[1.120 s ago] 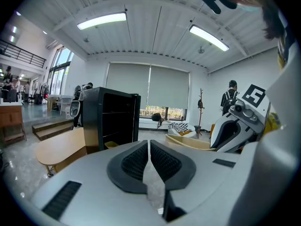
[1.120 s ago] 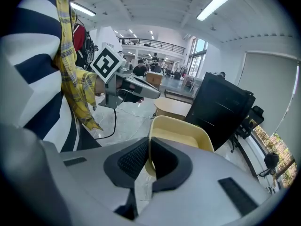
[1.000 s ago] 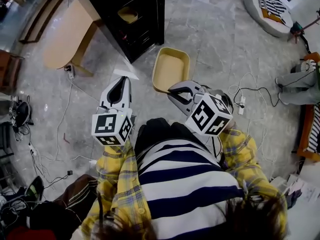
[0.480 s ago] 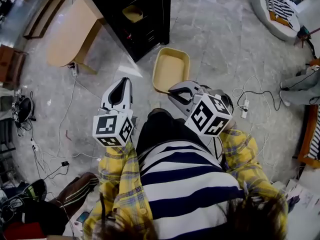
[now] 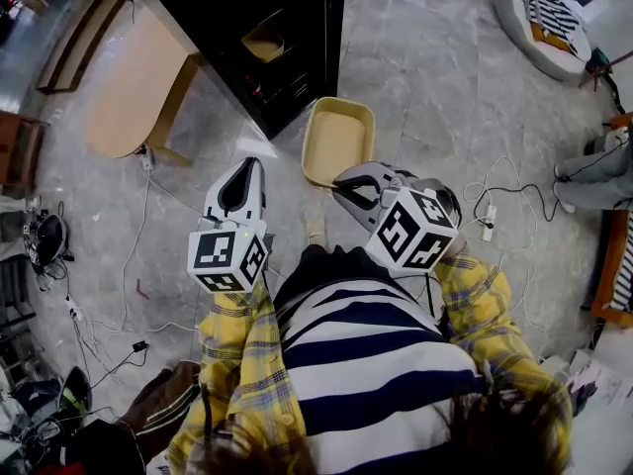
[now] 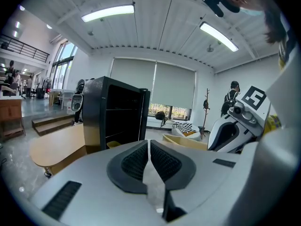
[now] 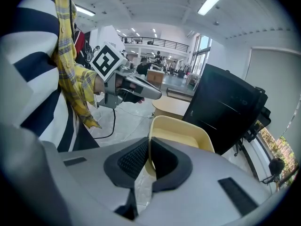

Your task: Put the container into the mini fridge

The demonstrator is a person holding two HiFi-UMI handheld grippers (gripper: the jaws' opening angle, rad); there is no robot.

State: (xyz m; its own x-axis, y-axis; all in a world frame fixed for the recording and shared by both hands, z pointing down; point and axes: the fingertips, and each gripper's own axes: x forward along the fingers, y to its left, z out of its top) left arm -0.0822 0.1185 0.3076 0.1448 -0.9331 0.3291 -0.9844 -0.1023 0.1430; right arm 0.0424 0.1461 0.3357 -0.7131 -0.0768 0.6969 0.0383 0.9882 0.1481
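While level, right tool (image 5: 342, 179) on container (image 5: 336, 139).

- The head view looks steeply down from above the person (image 5: 376, 364), with the mini fridge (image 5: 267, 38) at its top edge.
- The left gripper view rides the left hand-held gripper (image 6: 149, 147), low and level, facing the mini fridge's front from near.
- The right gripper view rides the right hand-held gripper (image 7: 148, 157), looking past the container (image 7: 181, 133) towards the mini fridge's side.
- All three views share the mini fridge and the container.
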